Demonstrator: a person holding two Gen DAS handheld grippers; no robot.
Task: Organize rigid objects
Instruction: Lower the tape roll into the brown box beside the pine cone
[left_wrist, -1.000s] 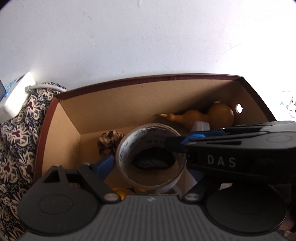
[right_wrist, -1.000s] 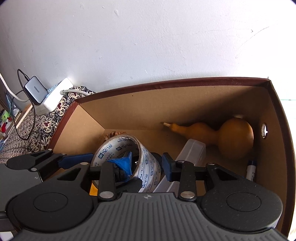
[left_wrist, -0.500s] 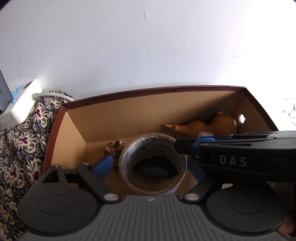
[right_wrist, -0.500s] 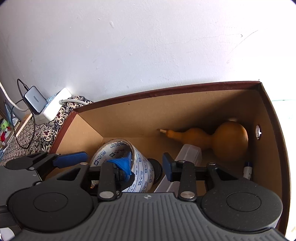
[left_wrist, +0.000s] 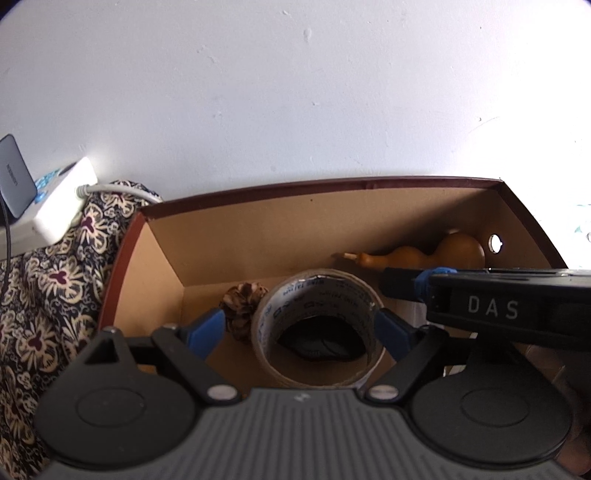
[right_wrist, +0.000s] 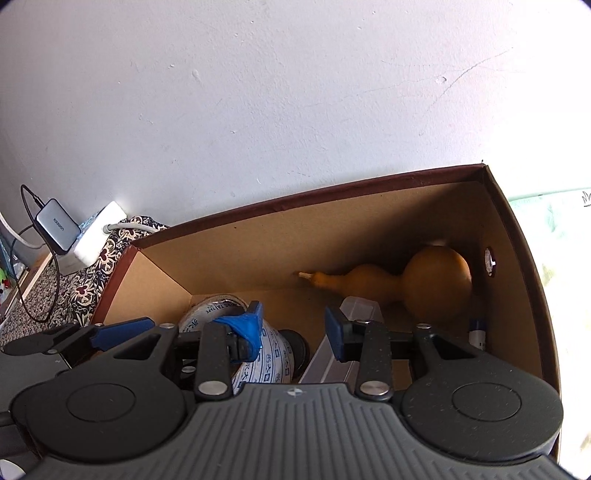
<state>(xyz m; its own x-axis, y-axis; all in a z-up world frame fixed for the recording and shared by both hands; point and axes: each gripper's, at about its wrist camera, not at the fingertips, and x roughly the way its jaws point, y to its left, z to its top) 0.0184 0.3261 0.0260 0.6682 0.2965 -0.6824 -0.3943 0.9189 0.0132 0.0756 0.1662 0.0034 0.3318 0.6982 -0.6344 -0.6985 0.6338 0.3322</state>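
Observation:
A roll of printed packing tape (left_wrist: 317, 325) lies inside a brown cardboard box (left_wrist: 258, 225). My left gripper (left_wrist: 301, 330) is open, its blue fingers either side of the roll, not gripping it. My right gripper (right_wrist: 293, 326) is open over the box, its left finger beside the tape (right_wrist: 273, 350) and its right finger over a clear plastic case (right_wrist: 354, 317). The right gripper's body crosses the left wrist view (left_wrist: 498, 306). A tan gourd (right_wrist: 417, 284) lies along the back wall. A pine cone (left_wrist: 242, 302) sits left of the tape.
A dark round object (right_wrist: 295, 347) sits by the tape. A marker (right_wrist: 476, 332) stands in the box's right corner. A patterned cloth (left_wrist: 48, 280) lies left of the box, with a white power strip (left_wrist: 61, 206) and grey adapter (right_wrist: 57, 225) beyond. A white wall stands behind.
Both grippers have pulled back and up from the box, so its contents look smaller and lower. The tape roll stays in the box, no longer between closing fingers.

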